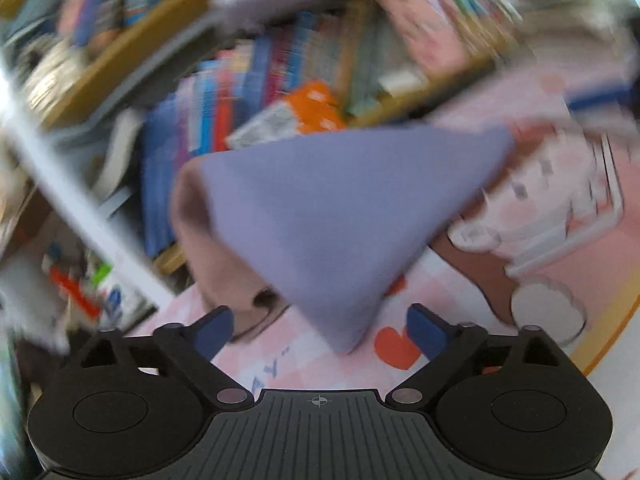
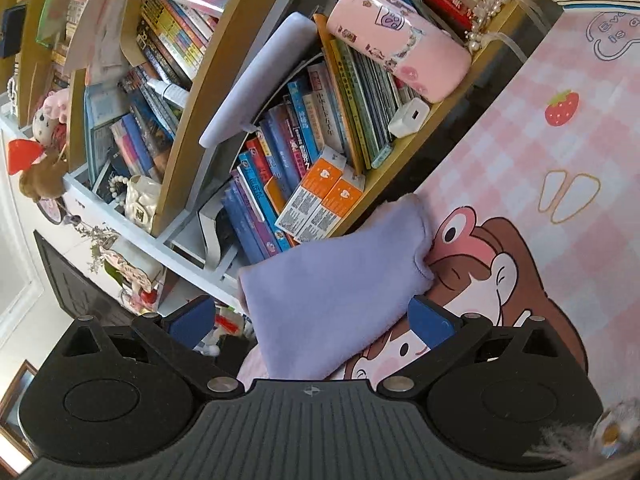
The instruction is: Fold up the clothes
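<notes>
Left wrist view, left to right. The blurred wooden bookshelf (image 1: 248,60) with upright books fills the upper left. The left gripper (image 1: 320,330) stands released, its blue pads (image 1: 214,330) wide apart with nothing pressed between them. Ahead of it lies the soft lilac fabric garment (image 1: 340,216), folded to a point that reaches between the pads without touching either; a dusty-pink layer (image 1: 200,240) shows along its left border. It rests on the pink checked cartoon-print desk mat (image 1: 540,200), near the desk's back edge below the shelf. The heavy blur suggests this hand is in motion.

Right wrist view, left to right. The same shelf (image 2: 180,160) with two orange cartons (image 2: 320,196) occupies the left and centre; a pink printed pencil case (image 2: 396,40) lies on top of the books. The right gripper (image 2: 312,322) is also released: the garment (image 2: 332,280) lies between the jaws and rests against the right pad (image 2: 432,326), while the left pad stands clear of it. The mat (image 2: 560,184) extends right.

Risk, as judged. With neither tool gripping, the fold is loose; a pad grazing the cloth while passing could drag the point open or push the bundle against the shelf. A closing grip that catches only the upper lilac layer would separate it from the pink layer beneath and undo the fold.
</notes>
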